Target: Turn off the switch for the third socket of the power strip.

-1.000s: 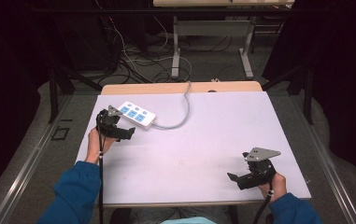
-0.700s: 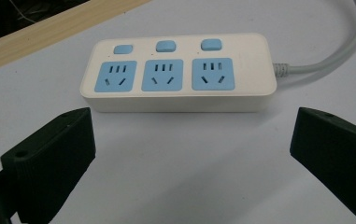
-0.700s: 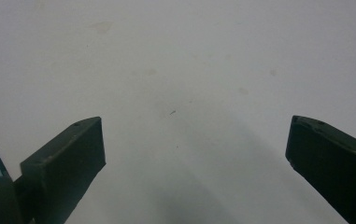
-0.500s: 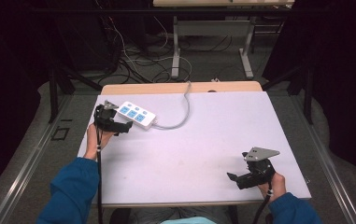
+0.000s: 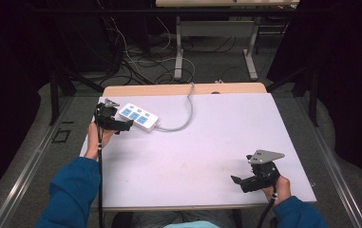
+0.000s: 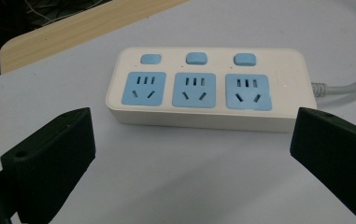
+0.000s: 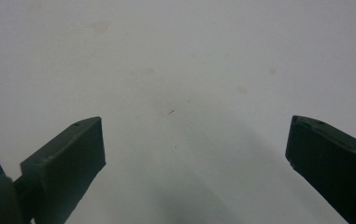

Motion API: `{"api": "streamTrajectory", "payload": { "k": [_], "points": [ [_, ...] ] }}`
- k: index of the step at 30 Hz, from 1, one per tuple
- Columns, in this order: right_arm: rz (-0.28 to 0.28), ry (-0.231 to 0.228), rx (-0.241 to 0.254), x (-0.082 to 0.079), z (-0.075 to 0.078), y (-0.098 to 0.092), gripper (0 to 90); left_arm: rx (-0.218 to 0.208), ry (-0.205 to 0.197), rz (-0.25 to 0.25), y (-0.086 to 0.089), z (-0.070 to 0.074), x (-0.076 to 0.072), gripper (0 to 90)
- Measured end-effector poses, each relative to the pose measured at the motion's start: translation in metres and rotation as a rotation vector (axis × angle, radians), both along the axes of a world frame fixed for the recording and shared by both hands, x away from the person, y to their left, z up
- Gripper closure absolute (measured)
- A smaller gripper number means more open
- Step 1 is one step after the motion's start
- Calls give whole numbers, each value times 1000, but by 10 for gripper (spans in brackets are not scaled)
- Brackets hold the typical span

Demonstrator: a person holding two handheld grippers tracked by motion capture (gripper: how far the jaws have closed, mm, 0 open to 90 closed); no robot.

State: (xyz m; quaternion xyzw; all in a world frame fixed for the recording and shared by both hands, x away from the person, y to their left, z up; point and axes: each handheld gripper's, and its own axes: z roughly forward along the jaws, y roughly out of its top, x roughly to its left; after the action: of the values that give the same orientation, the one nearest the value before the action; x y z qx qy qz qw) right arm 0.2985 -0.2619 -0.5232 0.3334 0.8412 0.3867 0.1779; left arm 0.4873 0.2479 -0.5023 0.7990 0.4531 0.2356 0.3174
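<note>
Three-socket power strip (image 6: 208, 88) lies flat at bench (image 5: 207, 142) 10 o'clock corner, cord (image 5: 183, 118) trailing toward 12. Left claw (image 5: 121, 126) spread wide, empty, just short of strip; in left gripper view strip sits at 12 o'clock, long axis crosswise to jaws. Right claw (image 5: 238, 182) spread, empty, at 5 o'clock, well apart. Left hand nearer; likely grasps.

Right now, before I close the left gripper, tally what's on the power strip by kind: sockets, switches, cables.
On the power strip, in front of the open left gripper:
Blue sockets: 3
Blue switches: 3
Grey cable: 1
Total: 7
</note>
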Motion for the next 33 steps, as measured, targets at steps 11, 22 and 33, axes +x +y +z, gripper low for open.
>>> {"api": "streamTrajectory", "payload": {
  "k": [11, 22, 33],
  "points": [
    [4, 18, -8, 0, 1, 0, 41, 3, 17, 14, -3, 6, 17, 0],
    [0, 4, -4, 0, -1, 1, 41, 1, 15, 31, 0, 7, 30, 0],
    [3, 6, -1, 0, 0, 0, 42, 8, 25, 44, -1, 8, 44, 0]
  ]
}}
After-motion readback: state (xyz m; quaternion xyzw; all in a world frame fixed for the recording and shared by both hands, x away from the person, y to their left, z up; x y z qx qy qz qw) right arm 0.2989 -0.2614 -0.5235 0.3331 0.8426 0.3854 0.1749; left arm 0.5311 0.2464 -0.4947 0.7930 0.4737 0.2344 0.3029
